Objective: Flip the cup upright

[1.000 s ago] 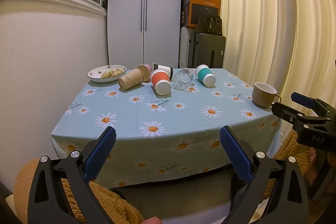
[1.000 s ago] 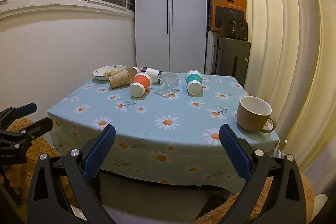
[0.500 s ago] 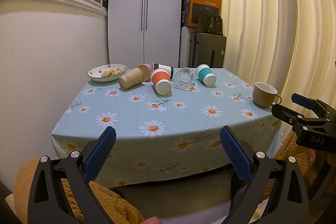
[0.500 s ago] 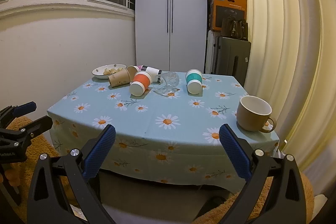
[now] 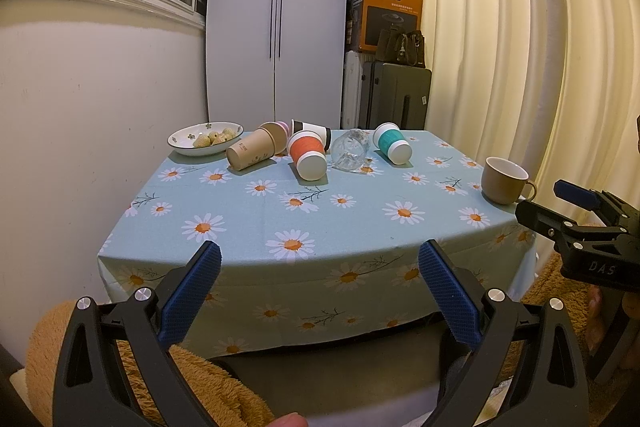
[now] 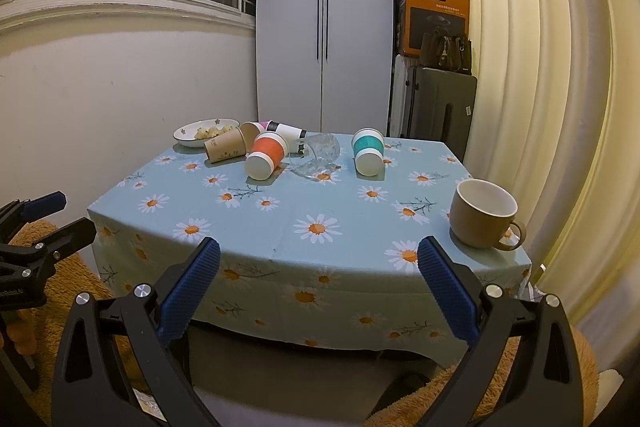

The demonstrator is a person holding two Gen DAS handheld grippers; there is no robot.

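Near the table's [image 6: 280,243] front edge, the left gripper [image 5: 320,291] and right gripper [image 6: 319,287] both hang spread wide, empty. Far across the cloth lie tipped cups: orange cup [image 6: 266,155], teal cup [image 6: 367,151], kraft cup [image 6: 225,146]. A brown mug [image 6: 482,214] stands upright, near right.

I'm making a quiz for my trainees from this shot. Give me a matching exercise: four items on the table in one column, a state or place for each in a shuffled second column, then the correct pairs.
Column 1
1. brown mug
2. orange paper cup
3. clear glass
4. white bowl

Column 2
A. at the far left corner, holding food
B. lying on its side, transparent, between the orange and teal cups
C. standing upright near the right edge of the table
D. lying on its side, white base toward the camera

Pairs: 1-C, 2-D, 3-B, 4-A
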